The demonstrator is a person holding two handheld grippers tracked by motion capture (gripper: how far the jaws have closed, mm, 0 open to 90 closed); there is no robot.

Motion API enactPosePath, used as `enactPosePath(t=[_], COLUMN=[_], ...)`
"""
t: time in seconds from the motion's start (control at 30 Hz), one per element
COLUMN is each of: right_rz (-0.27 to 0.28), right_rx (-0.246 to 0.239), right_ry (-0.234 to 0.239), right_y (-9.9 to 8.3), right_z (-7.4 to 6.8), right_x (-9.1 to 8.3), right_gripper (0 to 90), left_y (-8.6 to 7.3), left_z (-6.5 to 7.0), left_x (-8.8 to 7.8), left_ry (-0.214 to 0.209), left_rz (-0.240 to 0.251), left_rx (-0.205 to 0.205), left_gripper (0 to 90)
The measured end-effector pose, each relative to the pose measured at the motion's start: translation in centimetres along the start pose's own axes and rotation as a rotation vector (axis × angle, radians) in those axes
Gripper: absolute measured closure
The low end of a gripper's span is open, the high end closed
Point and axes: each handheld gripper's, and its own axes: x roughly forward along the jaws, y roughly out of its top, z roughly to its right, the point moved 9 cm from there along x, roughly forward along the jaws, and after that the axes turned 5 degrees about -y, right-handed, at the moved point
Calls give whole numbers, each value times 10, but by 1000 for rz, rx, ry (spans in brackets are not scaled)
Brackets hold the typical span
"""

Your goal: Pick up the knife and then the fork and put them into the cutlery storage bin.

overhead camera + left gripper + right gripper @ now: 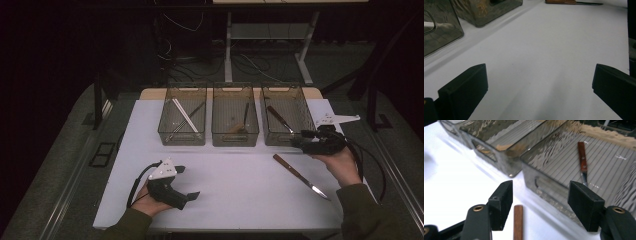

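On the white surface (pixel 225 175) a knife with a wooden handle (pixel 299 176) is seen lying flat, its handle end toward the three bins and its blade pointing toward the person's side. The right gripper (pixel 300 141) is held just beyond that handle end, close to the front wall of the right bin (pixel 285 116), and nothing is clasped in it: in the right gripper view its fingers (pixel 501 203) are parted at a middling width, and the tip of the wooden handle (pixel 518 221) is seen on the surface below the gap, nearer the left-hand finger and touched by neither. Beyond the fingers, a second knife (pixel 582 160) with a wooden handle is seen lying inside the right bin (pixel 554 167). The middle bin (pixel 235 116) and the left bin (pixel 182 116) are set just beside it in a row; long utensils are seen in both, white chopsticks (pixel 184 114) among them in the left one. The left gripper (pixel 186 182) is held well apart from the knife, low over the near left part of the surface, with its fingers (pixel 465 87) spread wide and only bare surface between them; in the left gripper view the knife (pixel 574 2) is seen far off at the upper edge.
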Motion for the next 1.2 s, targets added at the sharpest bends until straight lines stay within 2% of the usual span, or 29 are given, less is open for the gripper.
enactPosePath(t=[0.13,0.4,0.53,0.73,0.9,1.13,1.2], right_rz=[-6,-51,-68,-102,-137,-185,-222], right_rx=[-2,-25,-39,-52,-66,-89,-96], right_ry=[9,37,45,47,45,42,39], right_y=[-11,-33,-43,-58,-65,-70,-75], right_z=[-6,-18,-21,-24,-25,-24,-23], right_x=[-2,-3,-3,0,3,6,7], right_gripper=[371,371,372,403,460,566,588], left_y=[1,0,0,-1,-1,-1,0], left_z=[0,0,-1,-5,-14,-15,-15], left_x=[-3,-3,-2,1,-4,-2,-2], left_ry=[2,1,-5,-14,5,3,7], left_rz=[9,-2,0,-9,7,5,5], left_rx=[-2,10,8,27,9,18,19], left_gripper=[0,0,0,0,0,0,0])
